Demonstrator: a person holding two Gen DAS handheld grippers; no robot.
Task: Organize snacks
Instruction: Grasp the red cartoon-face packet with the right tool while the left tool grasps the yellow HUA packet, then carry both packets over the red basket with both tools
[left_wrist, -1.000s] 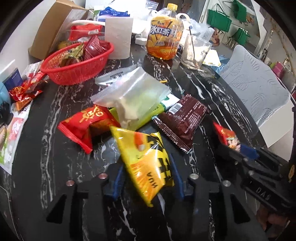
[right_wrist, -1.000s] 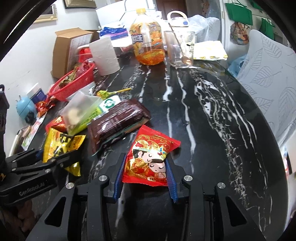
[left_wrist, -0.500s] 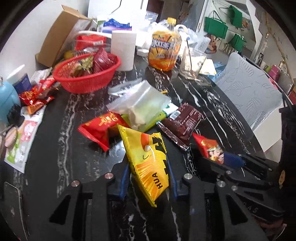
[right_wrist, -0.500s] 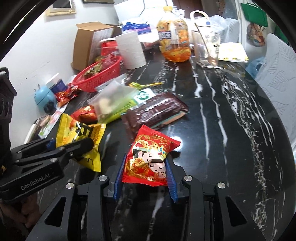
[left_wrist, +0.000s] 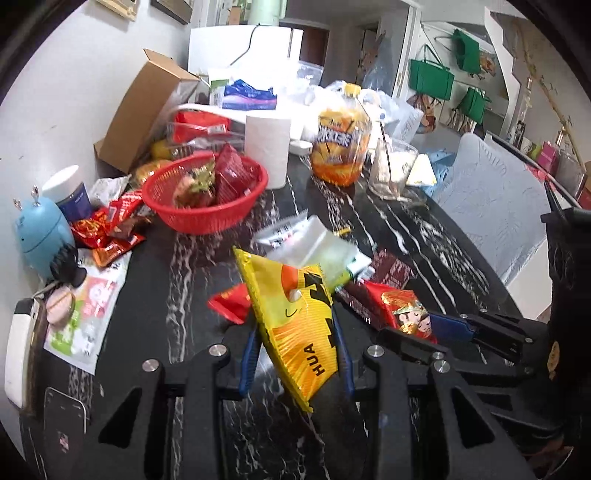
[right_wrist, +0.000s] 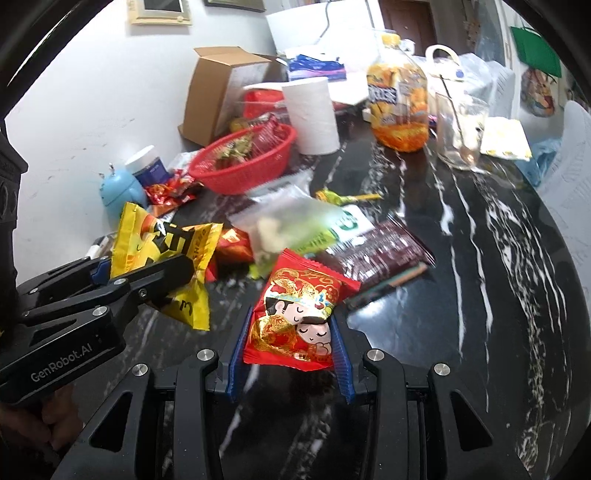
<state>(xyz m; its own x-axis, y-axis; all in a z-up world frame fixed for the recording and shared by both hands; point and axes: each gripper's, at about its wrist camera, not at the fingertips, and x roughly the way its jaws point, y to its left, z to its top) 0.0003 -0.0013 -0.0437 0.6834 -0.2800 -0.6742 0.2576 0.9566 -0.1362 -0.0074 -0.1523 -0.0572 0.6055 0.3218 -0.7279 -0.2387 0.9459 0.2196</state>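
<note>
Left gripper (left_wrist: 295, 350) clamped on a yellow foil snack packet printed with black shapes and "HUA" (left_wrist: 295, 325), lifted clear of the black white-veined marble table (right_wrist: 480, 295); right gripper (right_wrist: 290, 343) clamped on a red foil snack packet printed with two cartoon figures (right_wrist: 299, 317), likewise off the tabletop.

Towards the table's far left edge, beside the wall: a round red plastic mesh basket (left_wrist: 207, 218), holding a dark red wrapped snack (left_wrist: 232, 177) and a few greenish-brown wrapped pieces (left_wrist: 192, 182); just behind it an open brown cardboard box (left_wrist: 144, 110), contents hidden; right of the basket a white paper roll (left_wrist: 267, 147), upright.

At the far edge: a clear plastic jug with orange label and yellow cap (left_wrist: 340, 144), partly full of orange liquid; next to it a clear glass jar (left_wrist: 391, 173) with a thin rod leaning inside.

Mid-table, loose: a clear zip bag with pale pieces inside (right_wrist: 291, 221), a dark brown flat wrapped bar (right_wrist: 384, 251).
</note>
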